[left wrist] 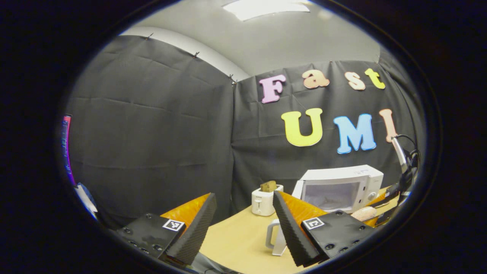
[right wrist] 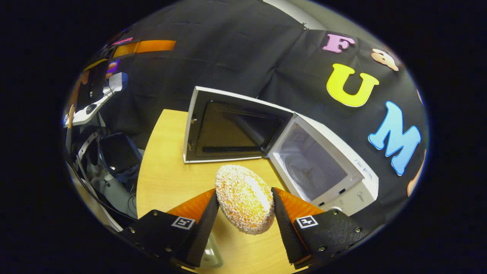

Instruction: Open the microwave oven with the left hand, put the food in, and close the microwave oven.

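The right gripper is clamped on a round, crumb-coated orange bun just in front of the white microwave oven – its door swung wide open on the wooden table; the left gripper hangs back, fingers spread, nothing between them.

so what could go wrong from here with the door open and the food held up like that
The crumb-coated bun is held only at its edges by the right gripper, so it may slip or shed crumbs onto the table. It could also clip the open door or the microwave cavity's frame going in.
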{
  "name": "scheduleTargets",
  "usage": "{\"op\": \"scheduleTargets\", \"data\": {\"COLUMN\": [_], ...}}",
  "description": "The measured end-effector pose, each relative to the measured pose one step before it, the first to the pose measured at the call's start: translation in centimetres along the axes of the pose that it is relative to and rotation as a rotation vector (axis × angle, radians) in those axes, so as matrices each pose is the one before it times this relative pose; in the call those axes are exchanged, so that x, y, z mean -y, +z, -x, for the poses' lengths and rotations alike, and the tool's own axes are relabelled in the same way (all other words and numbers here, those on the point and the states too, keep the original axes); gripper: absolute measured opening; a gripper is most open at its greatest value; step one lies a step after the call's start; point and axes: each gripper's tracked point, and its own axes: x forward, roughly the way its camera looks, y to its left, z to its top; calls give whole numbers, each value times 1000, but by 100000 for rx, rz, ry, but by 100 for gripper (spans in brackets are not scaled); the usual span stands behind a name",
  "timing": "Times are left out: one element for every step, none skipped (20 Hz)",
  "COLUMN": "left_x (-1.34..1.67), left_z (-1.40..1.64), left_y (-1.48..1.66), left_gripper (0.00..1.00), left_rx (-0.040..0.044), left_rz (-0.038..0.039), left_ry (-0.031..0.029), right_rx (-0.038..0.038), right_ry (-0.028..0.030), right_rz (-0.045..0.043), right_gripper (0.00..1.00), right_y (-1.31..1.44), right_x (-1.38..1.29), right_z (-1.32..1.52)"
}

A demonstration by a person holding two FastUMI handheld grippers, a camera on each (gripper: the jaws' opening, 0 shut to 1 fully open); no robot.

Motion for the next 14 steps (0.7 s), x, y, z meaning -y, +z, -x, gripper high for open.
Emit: {"op": "scheduleTargets", "data": {"left_x": [-431,-605,-577,-590,-465,-522,-513,-497,-406,-590,-292,-378,-356,-268], "left_z": [-528,-442,-476,-415,-314,-359,-333,-400,-382,-318,-396,-326,-432,-296], "left_y": [-102,-116,-122,-177,-241,-263,-318,-250,-245,-466,-343,-295,-471,-416], "left_gripper": [96,96,96,96,96,96,96,96,96,96,96,96,96,96], "left_rx": [257,160,62,-94,-253,-372,-327,-312,-489,-446,-512,-598,-722,-1004], "left_rz": [-28,-190,-41,60,41,-12,-110,37,126,244,81,-219,-348,-216], "left_ry": [190,637,551,760,562,601,518,537,439,341,63,263,-1,15], "right_rx": [628,316,171,268,196,242,172,-85,-486,-740,-762,-239,29,-475], "right_ry": [-1943,-1896,-1955,-2007,-2023,-1984,-2339,-2164,-2352,-2524,-3017,-4553,-2920,-2454], "right_rz": [335,499,528,356,136,108,-81,-82,-136,-23,1485,2317,1282,390], "right_gripper": [81,81,81,81,81,81,81,81,81,81,81,81,81,81], "right_y": [528,554,369,343,358,304,292,69,-81,-239,-333,-218,-317,-632], "right_x": [877,790,766,861,796,771,845,771,770,770,776,1157,742,373], "right_z": [-896,-1175,-846,-1154,-948,-1074,-1041,-1148,-1099,-1387,-1224,-1165,-1203,-1584]}}
